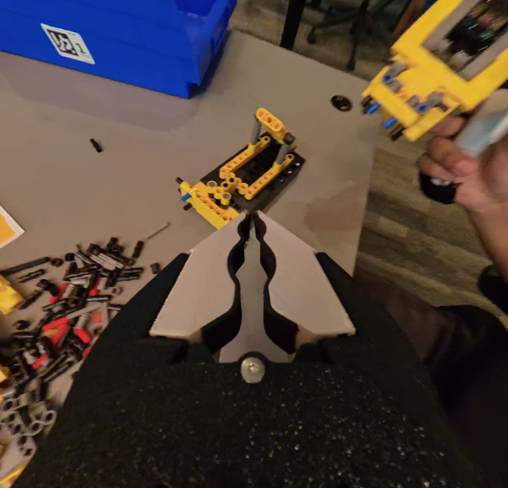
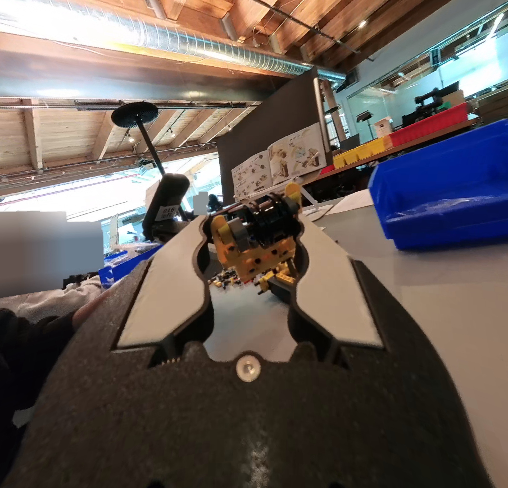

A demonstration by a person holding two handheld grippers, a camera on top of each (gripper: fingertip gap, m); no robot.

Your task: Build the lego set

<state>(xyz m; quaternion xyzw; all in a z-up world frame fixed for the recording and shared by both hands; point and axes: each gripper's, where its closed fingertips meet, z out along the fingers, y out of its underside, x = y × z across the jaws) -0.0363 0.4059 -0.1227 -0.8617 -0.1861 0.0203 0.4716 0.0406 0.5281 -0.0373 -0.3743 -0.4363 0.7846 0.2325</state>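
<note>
My left gripper [image 1: 251,217] is shut, and its tips meet at the near corner of a yellow and black beam assembly [image 1: 242,170] that stands on the grey table [image 1: 115,172]. I see nothing plainly between its pads. My right gripper [image 2: 253,222] is shut on a second yellow assembly [image 2: 247,252] with a black drum and grey parts. Both pads [image 2: 204,230] press its sides. In the left wrist view this yellow frame assembly [image 1: 428,71] is held up in the air past the table's right edge, with the right gripper [image 1: 486,123] and a hand [image 1: 467,172] below it.
A blue bin [image 1: 123,21] stands at the back left and also shows in the right wrist view [image 2: 445,194]. A pile of loose black, grey and red pieces [image 1: 68,296] lies left. A lone black pin [image 1: 96,145], a table hole [image 1: 341,102] and an open instruction booklet [image 2: 280,161] are nearby. The grippers' ends are close to 15 cm from one another.
</note>
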